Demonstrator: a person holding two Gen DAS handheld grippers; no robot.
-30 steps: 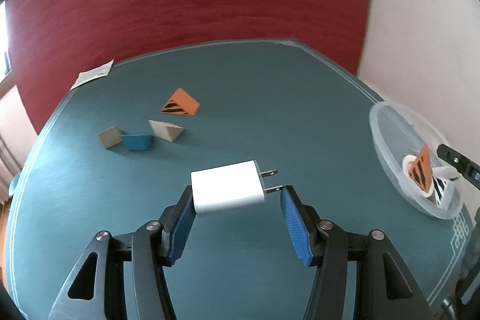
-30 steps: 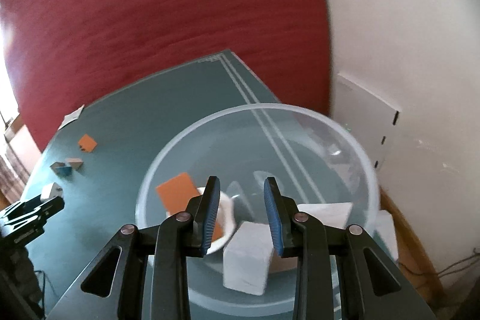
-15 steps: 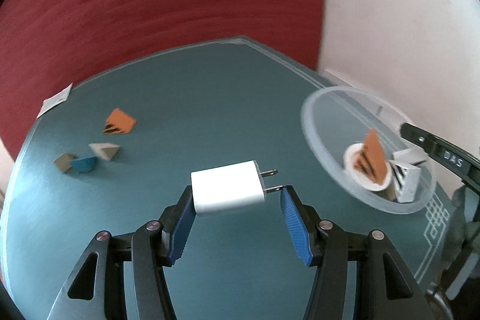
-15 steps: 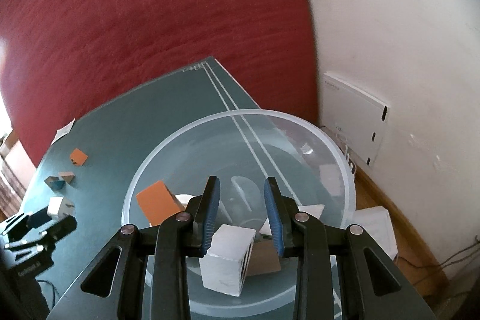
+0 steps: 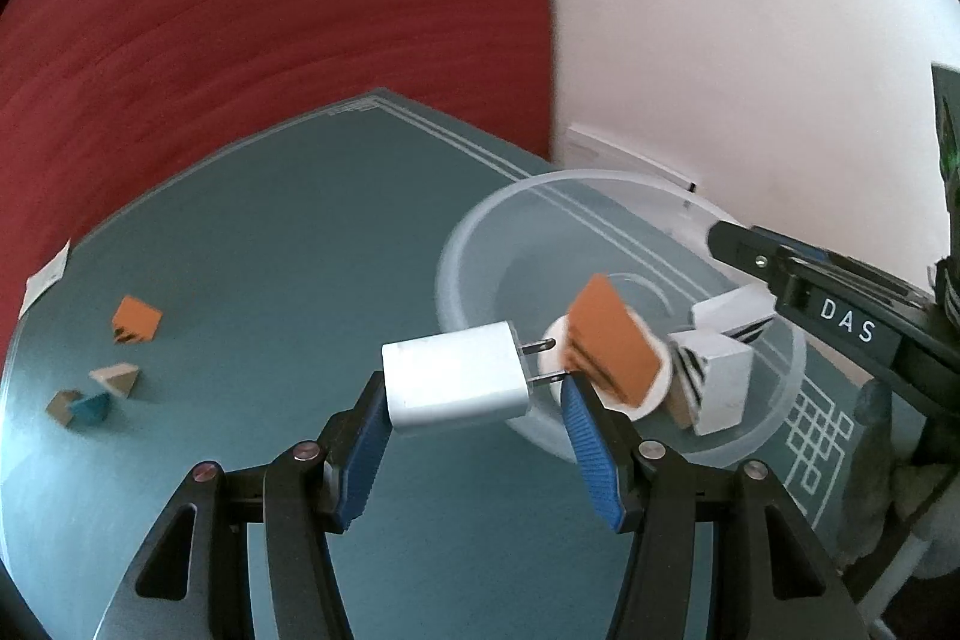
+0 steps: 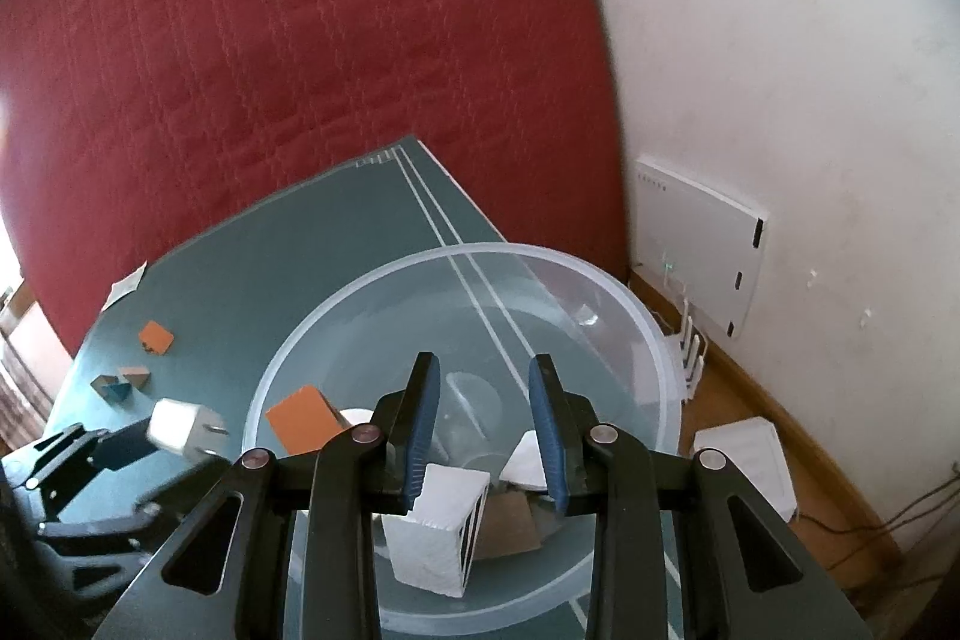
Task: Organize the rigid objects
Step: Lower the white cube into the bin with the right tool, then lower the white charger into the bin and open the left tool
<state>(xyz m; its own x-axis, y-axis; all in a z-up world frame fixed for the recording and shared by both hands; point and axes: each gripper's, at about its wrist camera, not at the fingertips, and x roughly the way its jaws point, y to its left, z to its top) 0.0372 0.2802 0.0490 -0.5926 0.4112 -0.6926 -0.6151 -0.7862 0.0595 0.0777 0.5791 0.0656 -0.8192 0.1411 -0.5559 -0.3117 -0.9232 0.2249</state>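
A white plug charger (image 5: 456,376) hangs above the teal table, prongs to the right, with my left gripper (image 5: 473,388) shut on it end to end. Its prongs reach the near left rim of a clear plastic bowl (image 5: 456,256). In the bowl lie an orange block (image 5: 606,340), a white ring and white striped blocks (image 5: 714,376). My right gripper (image 6: 484,358) hovers over the bowl (image 6: 480,249), its fingers drawn close with nothing between them. In the right wrist view, the left gripper (image 6: 192,439) with the charger (image 6: 180,424) is at the bowl's left side.
Left on the table lie an orange block (image 5: 137,319), a beige wedge (image 5: 114,377), a tan and a blue block (image 5: 78,407), and a paper slip (image 5: 45,274). The bowl stands near the table's right edge; a white wall panel (image 6: 702,256) and a floor box (image 6: 750,460) are beyond.
My left gripper has swung right with the charger, from mid-table up to the bowl's rim. The right gripper has stayed over the bowl, turning only slightly.
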